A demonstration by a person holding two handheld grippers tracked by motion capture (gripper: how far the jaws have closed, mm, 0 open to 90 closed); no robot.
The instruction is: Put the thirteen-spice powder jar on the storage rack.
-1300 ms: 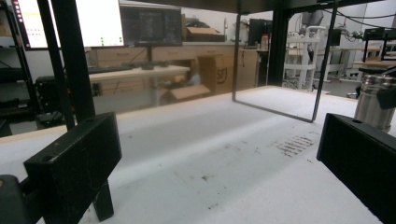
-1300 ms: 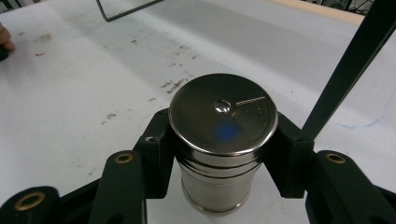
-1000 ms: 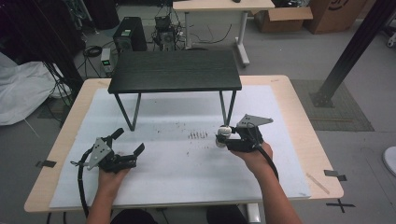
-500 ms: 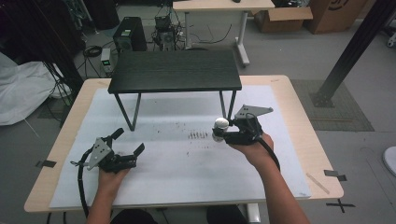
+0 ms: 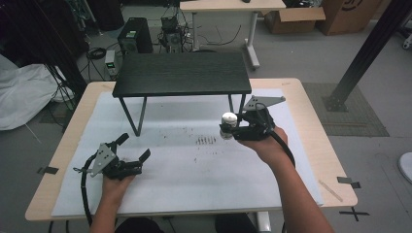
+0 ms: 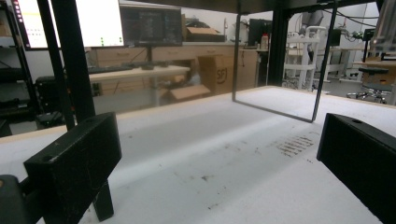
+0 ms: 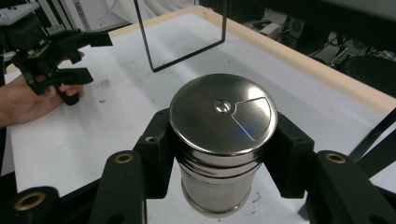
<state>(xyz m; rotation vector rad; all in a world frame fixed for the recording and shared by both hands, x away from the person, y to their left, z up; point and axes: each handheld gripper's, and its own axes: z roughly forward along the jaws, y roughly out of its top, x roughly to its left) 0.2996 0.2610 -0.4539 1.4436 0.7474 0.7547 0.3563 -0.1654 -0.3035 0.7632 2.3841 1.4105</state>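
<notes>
The counter (image 5: 311, 160) carries a black shelf (image 5: 182, 73) in the upper middle of the frame. At centre right, the right gripper (image 5: 232, 130) clenches its fingers (image 7: 154, 154) around a steel canister (image 7: 223, 144) held above the counter; keeping it upright and gripped below the lid looks wise. At lower left, the left gripper (image 5: 133, 149) rests with fingers (image 6: 74, 163) spread, empty.

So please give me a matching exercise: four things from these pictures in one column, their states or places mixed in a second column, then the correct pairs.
1. left claw
2. right claw
3. steel shaker
4. black shelf

a. stands at the far side of the table
b. open, holds nothing
c. shut on the shaker
d. held upright above the white mat

Pairs: 1-b, 2-c, 3-d, 4-a
</notes>
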